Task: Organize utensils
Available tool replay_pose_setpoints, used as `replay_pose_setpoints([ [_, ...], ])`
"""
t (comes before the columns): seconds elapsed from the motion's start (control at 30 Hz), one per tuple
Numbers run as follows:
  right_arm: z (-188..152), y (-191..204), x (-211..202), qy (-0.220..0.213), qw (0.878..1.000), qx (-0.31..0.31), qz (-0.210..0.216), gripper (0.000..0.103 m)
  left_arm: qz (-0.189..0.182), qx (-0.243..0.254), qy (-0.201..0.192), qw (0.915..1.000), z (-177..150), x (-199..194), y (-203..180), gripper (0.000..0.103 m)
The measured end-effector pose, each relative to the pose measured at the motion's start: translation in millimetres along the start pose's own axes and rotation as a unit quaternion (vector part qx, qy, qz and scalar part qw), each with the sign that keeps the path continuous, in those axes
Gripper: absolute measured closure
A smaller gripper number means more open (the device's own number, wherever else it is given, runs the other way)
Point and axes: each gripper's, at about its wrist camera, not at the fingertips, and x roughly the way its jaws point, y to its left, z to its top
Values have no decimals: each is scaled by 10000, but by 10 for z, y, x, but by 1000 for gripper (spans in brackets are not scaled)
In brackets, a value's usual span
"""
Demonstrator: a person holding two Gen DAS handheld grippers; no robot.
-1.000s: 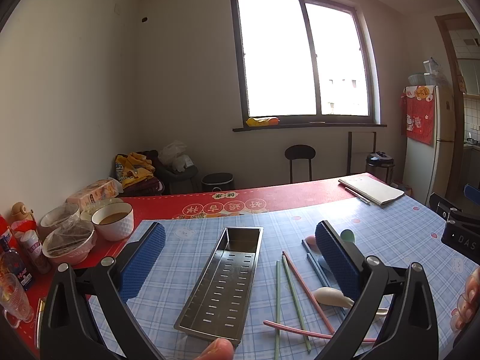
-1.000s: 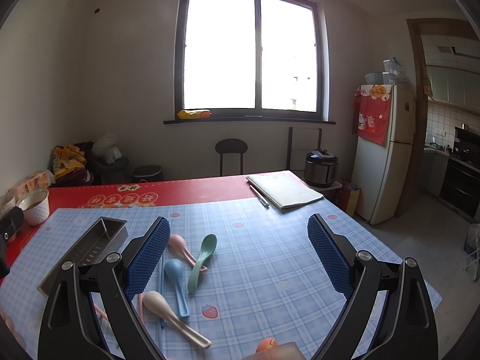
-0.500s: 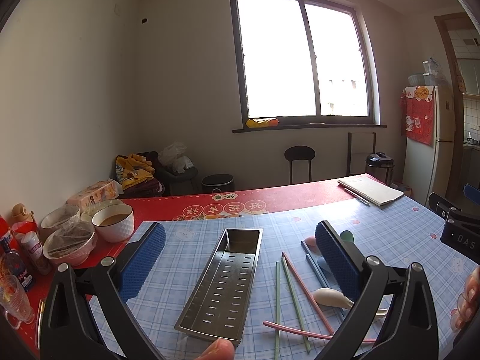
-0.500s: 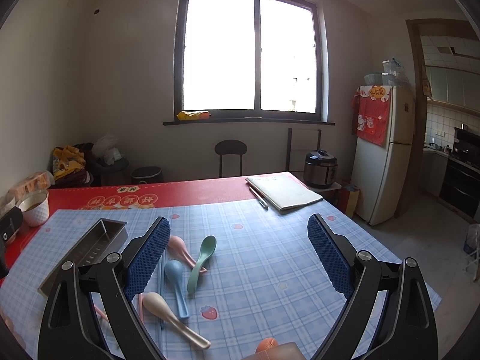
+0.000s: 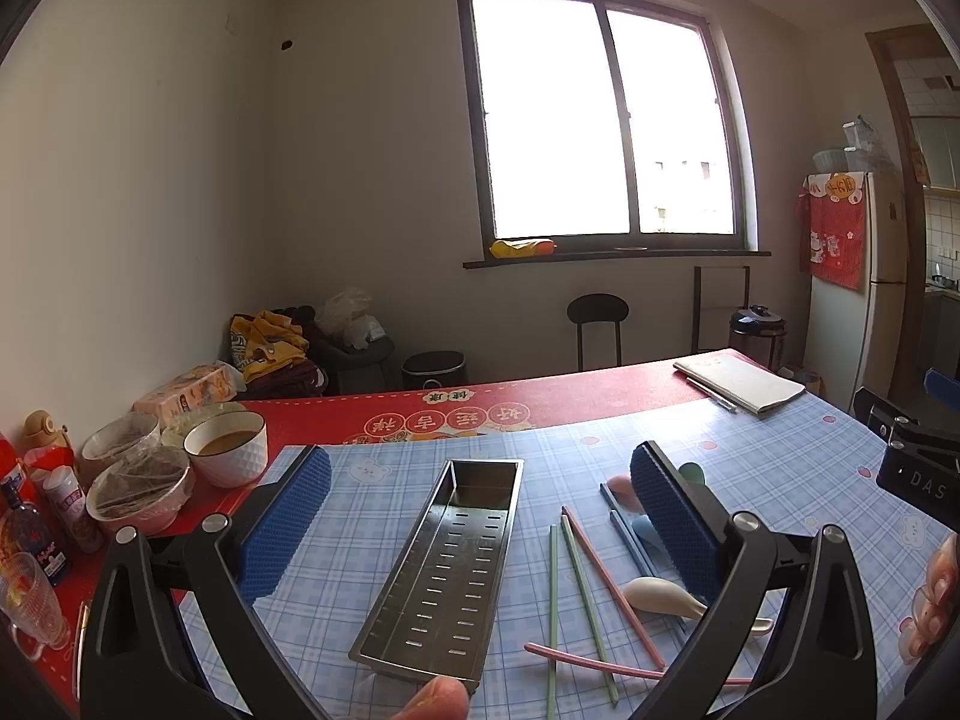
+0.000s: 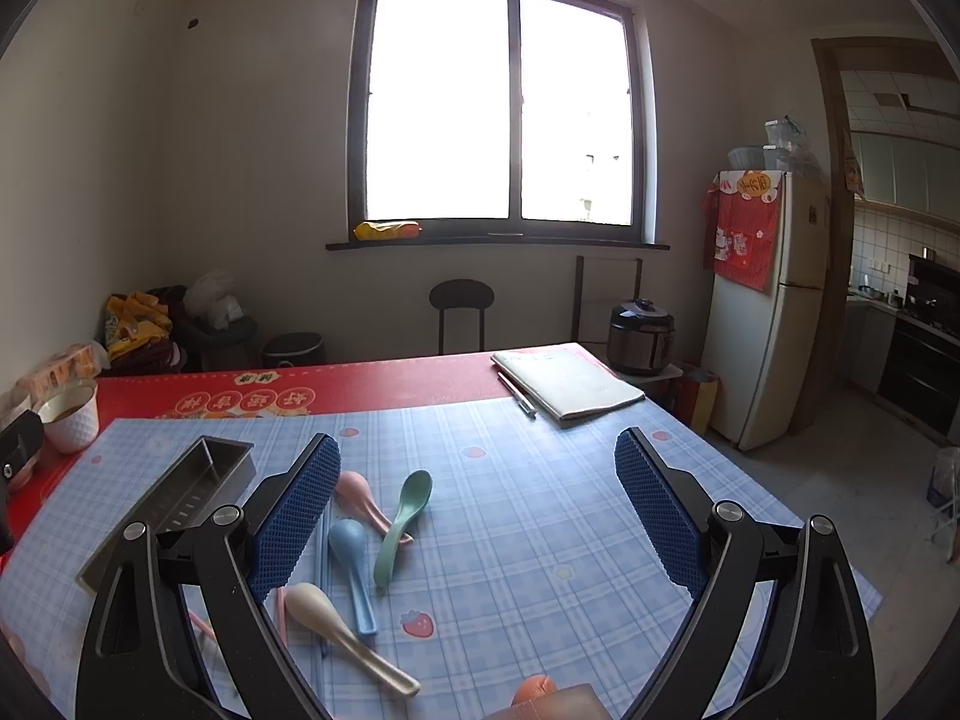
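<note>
table under a blue checked cloth, red mat along its far edge. perforated steel tray lies lengthwise on the cloth, seen between the spread fingers of the left gripper, which is wide apart and holds nothing. right gripper likewise gapes wide above the cloth, gripping nothing. notebook with a pen beside it rests near the far right corner. white bowl of brown liquid stands on the red mat, left of the tray, beside covered bowls. loose on the cloth right of the tray: green spoon, blue spoon, pink spoon, cream spoon. green chopsticks and pink chopsticks lie just beside the tray, overlapping one another.
</note>
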Motion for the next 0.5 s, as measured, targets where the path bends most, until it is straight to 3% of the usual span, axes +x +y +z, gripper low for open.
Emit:
replay_pose_setpoints([
  [0.23,-41,-27,43,98,9999,29,34,13,94,-82,281,9995,-38,93,12,5],
  [0.5,-221,-92,337,537,9973,24,497,13,121,-408,898,9951,-288,294,115,5],
])
